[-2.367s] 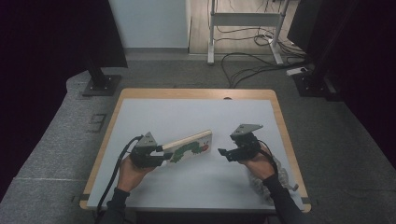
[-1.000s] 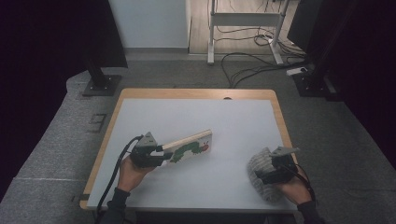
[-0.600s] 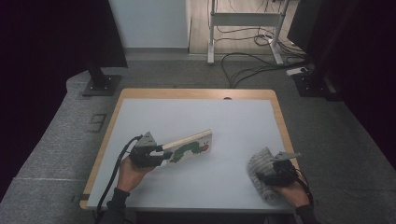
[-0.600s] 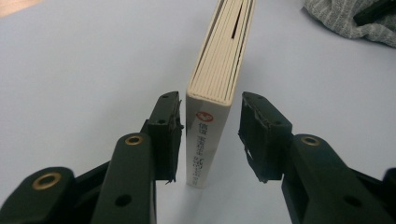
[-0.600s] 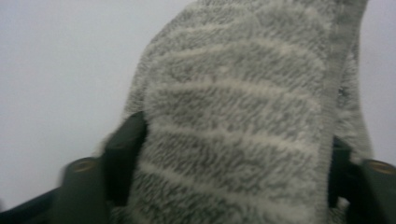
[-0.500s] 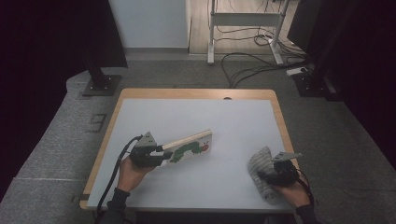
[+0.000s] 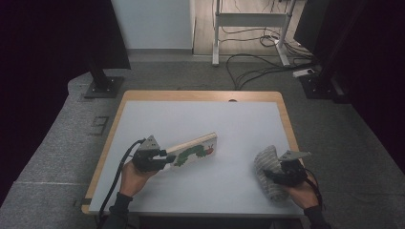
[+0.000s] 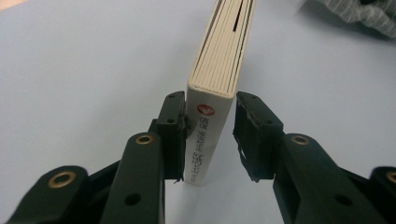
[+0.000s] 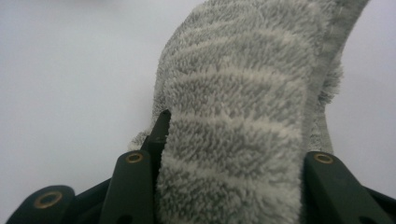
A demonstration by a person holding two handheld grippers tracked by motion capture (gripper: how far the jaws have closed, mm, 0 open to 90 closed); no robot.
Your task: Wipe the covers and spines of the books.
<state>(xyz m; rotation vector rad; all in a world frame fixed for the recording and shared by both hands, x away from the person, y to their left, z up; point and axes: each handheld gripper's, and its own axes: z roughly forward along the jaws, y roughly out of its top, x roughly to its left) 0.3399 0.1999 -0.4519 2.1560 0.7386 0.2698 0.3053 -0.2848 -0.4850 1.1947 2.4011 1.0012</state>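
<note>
My left gripper (image 7: 165,159) holds the board book (image 7: 195,151) by its spine end, tilted up off the white table (image 7: 200,119) at about seven o'clock from the table's middle, the caterpillar cover facing up and toward me. In the left gripper view the book (image 8: 219,70) stands on edge between my jaws: the left pad lies flat against the cover, while a sliver of daylight seems to show at the right pad, though those jaws have just been closing and the book hangs off the table, so I judge it pinched, lightly. My right gripper (image 7: 271,177) sits at roughly four o'clock, near the front right corner, and its jaws have just been closing onto the striped grey cloth (image 7: 266,167); in the right gripper view the fluffy fold (image 9: 243,154) bulges between them, squeezed on both sides. The step, as I read it, is to bring cloth to cover and wipe. To do that well I should firm up the left grip so the book cannot swivel, keep the cover angled toward the cloth, lift the cloth clear before crossing toward nine o'clock, and press with the soft fold, not my jaw tips.
</note>
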